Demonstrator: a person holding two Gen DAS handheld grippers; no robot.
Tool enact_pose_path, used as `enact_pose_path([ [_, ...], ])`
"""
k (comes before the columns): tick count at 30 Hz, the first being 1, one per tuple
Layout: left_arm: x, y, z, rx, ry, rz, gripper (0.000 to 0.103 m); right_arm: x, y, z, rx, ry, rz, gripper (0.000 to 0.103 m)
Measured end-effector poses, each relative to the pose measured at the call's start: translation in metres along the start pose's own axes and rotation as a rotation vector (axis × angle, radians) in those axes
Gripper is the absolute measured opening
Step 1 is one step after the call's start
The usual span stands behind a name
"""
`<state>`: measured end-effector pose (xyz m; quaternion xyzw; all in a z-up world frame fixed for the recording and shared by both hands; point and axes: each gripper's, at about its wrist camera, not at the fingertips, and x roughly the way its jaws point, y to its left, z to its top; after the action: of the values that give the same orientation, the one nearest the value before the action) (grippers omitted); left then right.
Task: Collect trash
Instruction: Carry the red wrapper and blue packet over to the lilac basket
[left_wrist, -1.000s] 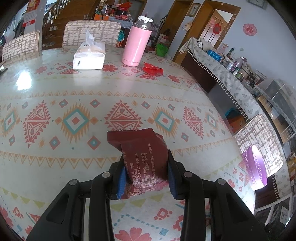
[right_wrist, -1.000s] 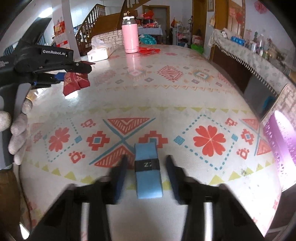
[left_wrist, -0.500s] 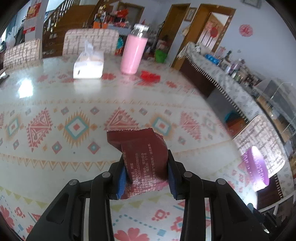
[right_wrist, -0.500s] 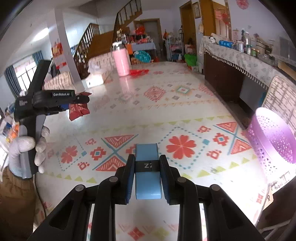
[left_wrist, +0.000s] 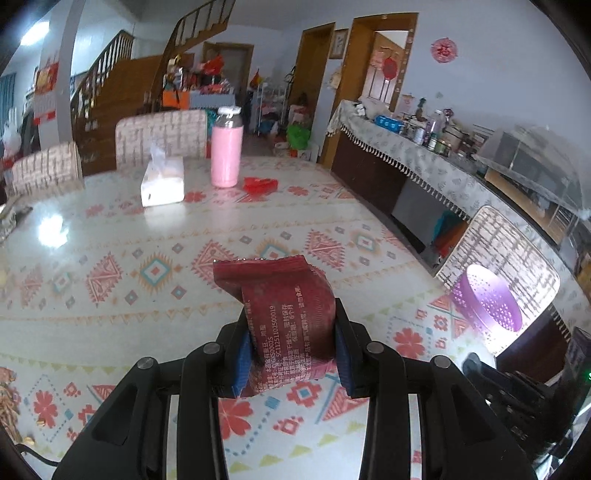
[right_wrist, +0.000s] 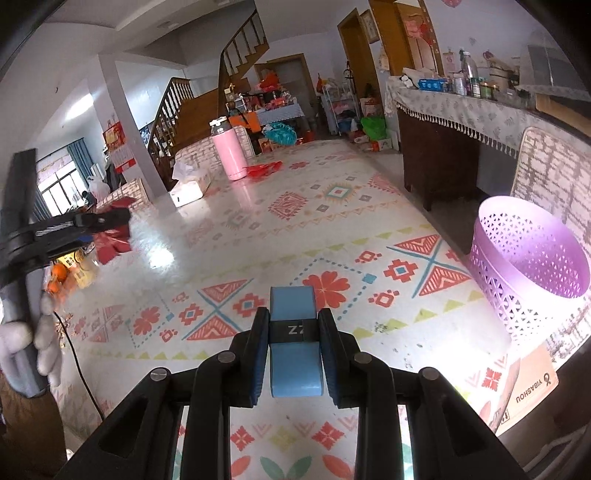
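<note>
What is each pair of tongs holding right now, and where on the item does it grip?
Left tongs: dark red snack wrapper, pinched across its lower half. Right tongs: small blue packet, clamped across its black band.

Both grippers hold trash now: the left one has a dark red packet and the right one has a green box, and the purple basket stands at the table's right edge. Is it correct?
One detail is wrong: the box in the right gripper is blue, not green, as the right wrist view shows. The left gripper does hold the dark red packet, and the purple basket stands at the table's right edge.
</note>
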<state>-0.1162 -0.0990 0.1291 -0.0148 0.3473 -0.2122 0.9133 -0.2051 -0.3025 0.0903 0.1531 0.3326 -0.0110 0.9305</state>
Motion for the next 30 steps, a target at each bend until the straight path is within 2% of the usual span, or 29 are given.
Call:
enact_pose_path([
  [6,-0.012,-0.028,-0.006,0.045,-0.026,0.008,0.036,-0.005,-0.014,-0.001,0.044,-0.017,0.008,0.029],
  [15,0.011,-0.054,-0.018,0.138,-0.004,0.135,0.036,-0.006,-0.029,-0.001,0.069,-0.028,0.025,0.029],
  [21,0.029,-0.067,-0.021,0.174,0.035,0.167,0.036,-0.003,-0.043,-0.003,0.094,-0.018,0.037,0.029],
  [30,0.043,-0.099,-0.023,0.242,0.038,0.183,0.036,-0.004,-0.067,-0.005,0.132,-0.018,0.047,0.029],
])
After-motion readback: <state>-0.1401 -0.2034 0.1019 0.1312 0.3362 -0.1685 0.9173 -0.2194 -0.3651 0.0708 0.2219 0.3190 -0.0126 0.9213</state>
